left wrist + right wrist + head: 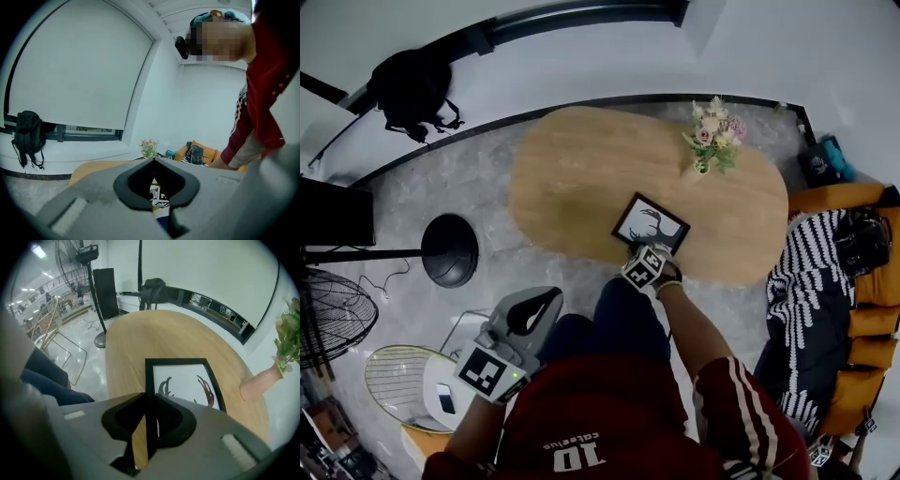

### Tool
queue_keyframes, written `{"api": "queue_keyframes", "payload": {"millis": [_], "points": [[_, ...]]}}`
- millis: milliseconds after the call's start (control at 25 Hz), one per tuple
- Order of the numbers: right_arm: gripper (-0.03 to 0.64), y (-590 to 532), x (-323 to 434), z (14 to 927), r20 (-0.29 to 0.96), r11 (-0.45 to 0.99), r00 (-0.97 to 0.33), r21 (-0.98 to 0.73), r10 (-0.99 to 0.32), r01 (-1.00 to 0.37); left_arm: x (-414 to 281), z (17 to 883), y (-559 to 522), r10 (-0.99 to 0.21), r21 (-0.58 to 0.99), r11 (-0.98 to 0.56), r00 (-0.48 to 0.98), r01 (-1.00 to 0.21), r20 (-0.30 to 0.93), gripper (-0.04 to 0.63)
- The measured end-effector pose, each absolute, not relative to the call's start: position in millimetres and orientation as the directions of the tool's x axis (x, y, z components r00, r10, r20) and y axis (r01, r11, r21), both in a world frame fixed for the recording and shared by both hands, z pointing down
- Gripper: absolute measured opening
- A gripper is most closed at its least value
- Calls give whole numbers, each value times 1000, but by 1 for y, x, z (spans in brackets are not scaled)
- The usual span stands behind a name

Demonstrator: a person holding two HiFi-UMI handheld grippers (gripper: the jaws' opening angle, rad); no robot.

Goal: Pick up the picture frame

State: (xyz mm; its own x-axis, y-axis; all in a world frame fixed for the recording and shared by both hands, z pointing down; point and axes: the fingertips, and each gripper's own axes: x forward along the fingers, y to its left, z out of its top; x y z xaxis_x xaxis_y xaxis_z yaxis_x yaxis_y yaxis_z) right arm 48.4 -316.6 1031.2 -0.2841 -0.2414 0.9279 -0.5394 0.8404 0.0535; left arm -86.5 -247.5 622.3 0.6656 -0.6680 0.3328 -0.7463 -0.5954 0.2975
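The picture frame (651, 225) is black, holds a white print of a dark antlered shape, and lies flat on the oval wooden table (572, 178) near its front edge. My right gripper (646, 250) points steeply down at the frame's near side. In the right gripper view the frame (187, 380) fills the middle, and the right gripper (150, 397) is shut on its black left bar. My left gripper (554, 295) hangs low at the left over the person's lap, away from the table. Its tips (153, 160) meet with nothing between them.
A pink vase of flowers (712, 136) stands on the table behind the frame. An orange sofa with a striped blanket (811, 281) is at the right. A floor lamp base (450, 248), a fan (333, 314) and a wire side table (403, 384) stand at the left.
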Motion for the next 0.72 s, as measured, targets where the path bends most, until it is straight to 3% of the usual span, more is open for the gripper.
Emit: {"api": "queue_keyframes", "payload": {"millis": [280,600,720], "points": [[67,-326,44,1018,913,824,-304,57,-271,-564,-95,604,-251,-690,273,-581,642,-767,334,2],[67,-335,40,950,877,818,-370,44,-307,-574,-87,543,-256,-716,241,-598,644,-765,268,2],[67,-339,43,920,871,813,-375,47,-318,-580,-92,526,-256,-731,236,-569,616,-788,295,2]]}}
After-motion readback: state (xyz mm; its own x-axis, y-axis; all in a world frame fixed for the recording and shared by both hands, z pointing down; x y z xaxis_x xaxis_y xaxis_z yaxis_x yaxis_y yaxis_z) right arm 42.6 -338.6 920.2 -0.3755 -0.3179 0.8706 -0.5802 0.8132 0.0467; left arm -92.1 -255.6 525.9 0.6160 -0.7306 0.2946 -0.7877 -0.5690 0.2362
